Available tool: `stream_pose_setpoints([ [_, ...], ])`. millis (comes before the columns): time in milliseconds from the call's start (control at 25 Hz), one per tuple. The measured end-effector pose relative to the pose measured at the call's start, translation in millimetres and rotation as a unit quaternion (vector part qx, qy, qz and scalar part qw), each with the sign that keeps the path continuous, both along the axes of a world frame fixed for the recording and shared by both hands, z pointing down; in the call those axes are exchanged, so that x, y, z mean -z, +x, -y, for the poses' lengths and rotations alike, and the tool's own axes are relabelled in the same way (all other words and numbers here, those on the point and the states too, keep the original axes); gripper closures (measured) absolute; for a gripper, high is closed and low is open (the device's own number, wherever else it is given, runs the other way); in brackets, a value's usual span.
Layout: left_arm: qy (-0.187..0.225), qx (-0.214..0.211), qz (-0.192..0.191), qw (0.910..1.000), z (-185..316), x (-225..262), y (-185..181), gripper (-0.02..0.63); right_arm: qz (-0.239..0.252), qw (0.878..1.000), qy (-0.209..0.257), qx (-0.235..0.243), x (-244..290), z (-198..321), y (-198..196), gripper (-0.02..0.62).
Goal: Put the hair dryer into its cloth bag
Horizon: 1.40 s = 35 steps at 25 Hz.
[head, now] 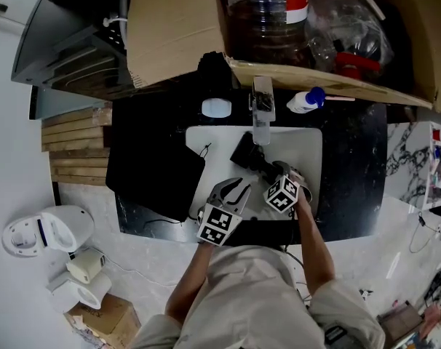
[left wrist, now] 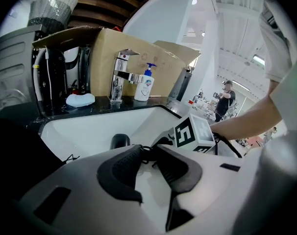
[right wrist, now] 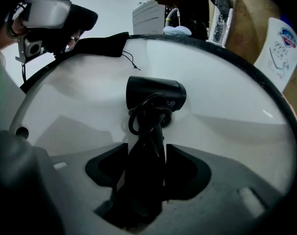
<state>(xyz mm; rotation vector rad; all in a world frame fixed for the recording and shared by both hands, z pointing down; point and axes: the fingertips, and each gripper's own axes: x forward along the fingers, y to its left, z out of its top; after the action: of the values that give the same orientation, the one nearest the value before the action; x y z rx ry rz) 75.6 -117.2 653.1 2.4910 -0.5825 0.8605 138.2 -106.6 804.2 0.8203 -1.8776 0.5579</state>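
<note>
A black hair dryer point(head: 248, 153) lies in the white sink basin point(head: 308, 151), its cord wound around the handle. In the right gripper view its head point(right wrist: 156, 94) points away and its handle runs back between my right gripper's point(right wrist: 141, 160) pads; the jaws stand open around the handle. My left gripper point(head: 233, 189) hovers over the basin's near left rim, open, tips close together point(left wrist: 147, 151), nothing clearly held. The dryer's barrel point(left wrist: 120, 141) shows just beyond them. The black cloth bag point(head: 153, 167) lies on the dark counter left of the sink, one corner and drawstring drooping over the rim point(right wrist: 102, 44).
A chrome faucet point(head: 263, 104) stands behind the basin, with a soap pump bottle point(head: 306, 100) to its right and a white soap bar point(head: 216, 108) to its left. A big cardboard box point(head: 177, 20) overhangs the counter's back. Paper rolls point(head: 86, 267) lie on the floor.
</note>
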Motion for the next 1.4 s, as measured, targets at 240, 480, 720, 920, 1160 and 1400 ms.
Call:
stream_pose_setpoints([
  [240,0.003,0.01,0.001,0.9999,-0.8,1.6,-6.8,0.515,-0.001,1.0,0.0,0.01,-6.1,0.9,0.9,0.368],
  [480,0.009,0.017,-0.001,0.9998,-4.0,6.4,-13.6,0.515,0.008,1.0,-0.005,0.004,-3.0,1.2,1.3,0.382],
  [720,0.017,0.025,-0.007,0.9995,-5.9,13.0,-19.1,0.515,0.025,1.0,-0.012,-0.01,3.8,-1.9,-1.8,0.385],
  [920,0.025,0.033,-0.008,0.9991,-7.4,18.8,-27.9,0.515,0.039,0.999,-0.01,-0.026,12.6,-10.1,-6.9,0.386],
  [1160,0.042,0.045,-0.004,0.9981,-4.9,26.7,-44.7,0.515,0.05,0.998,0.001,-0.028,23.7,-17.6,-15.0,0.387],
  [1400,0.055,0.059,-0.004,0.9967,-4.3,36.2,-56.5,0.515,0.046,0.998,0.023,-0.024,29.9,-16.4,-15.9,0.388],
])
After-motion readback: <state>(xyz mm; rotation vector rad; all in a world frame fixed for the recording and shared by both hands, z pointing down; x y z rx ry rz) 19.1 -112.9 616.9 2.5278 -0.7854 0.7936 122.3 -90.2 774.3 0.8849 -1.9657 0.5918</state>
